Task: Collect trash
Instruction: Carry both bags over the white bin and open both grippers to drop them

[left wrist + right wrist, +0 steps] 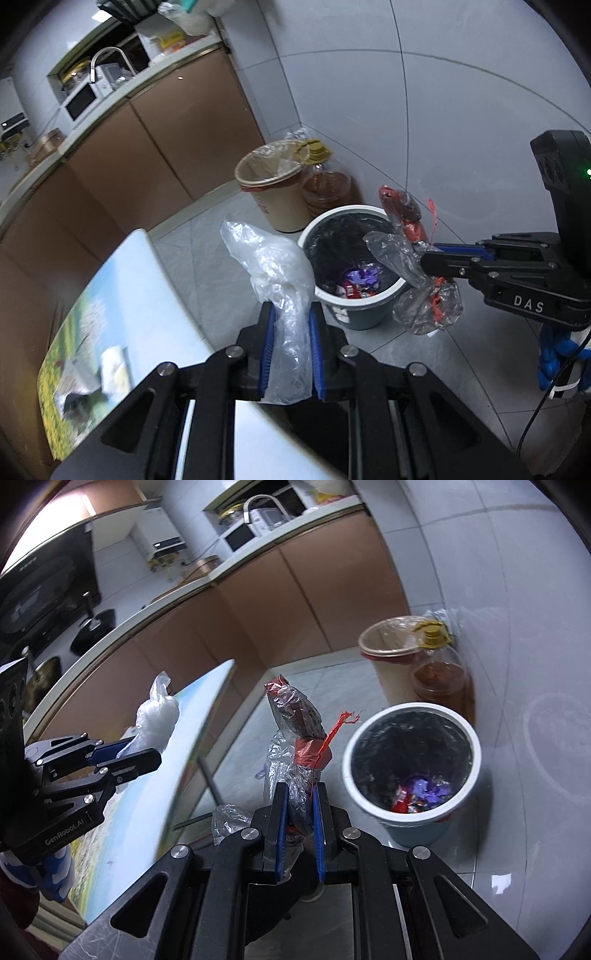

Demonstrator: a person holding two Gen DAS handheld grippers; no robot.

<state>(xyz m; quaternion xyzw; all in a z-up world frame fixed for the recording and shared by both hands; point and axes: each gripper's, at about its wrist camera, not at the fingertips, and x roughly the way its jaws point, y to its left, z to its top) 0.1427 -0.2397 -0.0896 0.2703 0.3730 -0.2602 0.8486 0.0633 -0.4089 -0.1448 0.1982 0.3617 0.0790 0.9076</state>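
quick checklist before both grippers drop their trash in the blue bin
1. Left gripper has its load: ok, shut on the clear plastic bag.
2. Right gripper has its load: ok, shut on the red and clear wrapper.
3. Blue bin open and has room: ok, no lid, black liner in place, only a few wrappers at the bottom.
4. Wrapper over the opening: cannot tell; in the left view it is at the bin's right rim, part of it hanging outside.
5. Clear plastic bag over the opening: not ok, it looks short of the rim, near the table edge.
6. Grippers apart from each other: ok.
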